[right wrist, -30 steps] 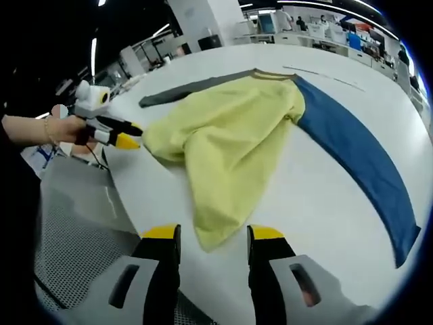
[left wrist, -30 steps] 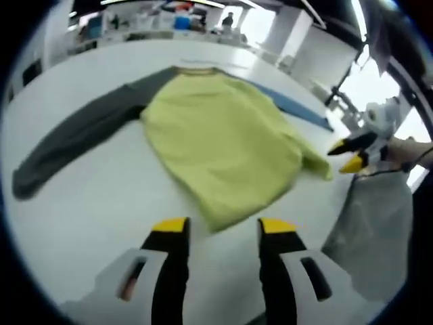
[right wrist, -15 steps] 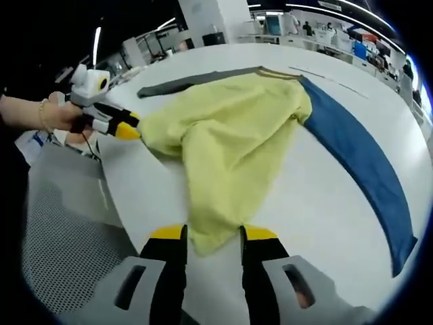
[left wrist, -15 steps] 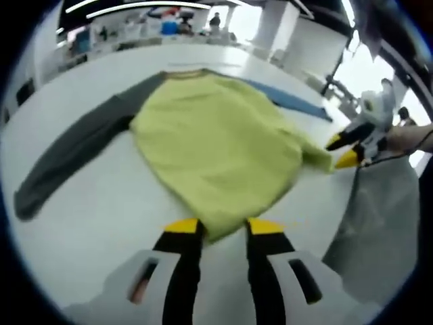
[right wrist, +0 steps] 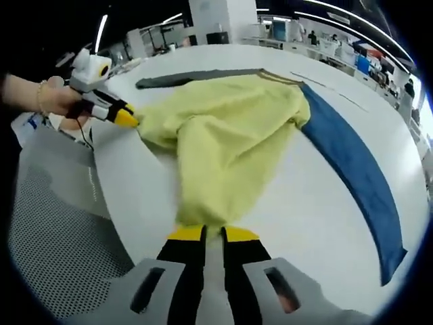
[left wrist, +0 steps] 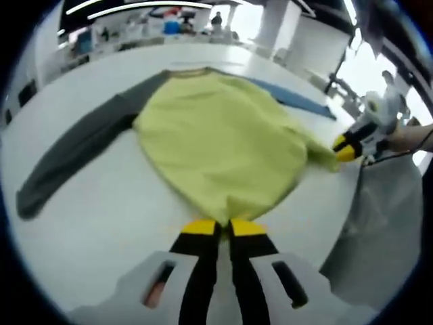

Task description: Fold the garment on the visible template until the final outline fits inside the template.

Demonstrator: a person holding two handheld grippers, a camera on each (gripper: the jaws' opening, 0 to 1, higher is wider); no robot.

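A long-sleeved garment with a yellow-green body [left wrist: 216,135] lies flat on the white table [left wrist: 88,223]. Its grey sleeve [left wrist: 74,152] and blue sleeve [left wrist: 291,100] spread out to either side. My left gripper [left wrist: 216,227] is shut on the near hem corner. At the right of this view, my right gripper [left wrist: 344,150] pinches the other hem corner. In the right gripper view, my right gripper [right wrist: 213,233] is shut on the hem of the yellow-green body [right wrist: 230,142], and my left gripper [right wrist: 127,120] holds the hem at the left. The blue sleeve [right wrist: 352,169] runs to the right.
A grey mesh mat [right wrist: 61,223] hangs past the table's near edge, also seen as a grey mat [left wrist: 372,237] in the left gripper view. A person's hand [right wrist: 51,98] holds the left gripper. Desks and shelves stand far behind the table.
Both grippers moved in onto the hem and their jaws went from open to shut on the fabric. The hem corners are now pulled slightly taut.
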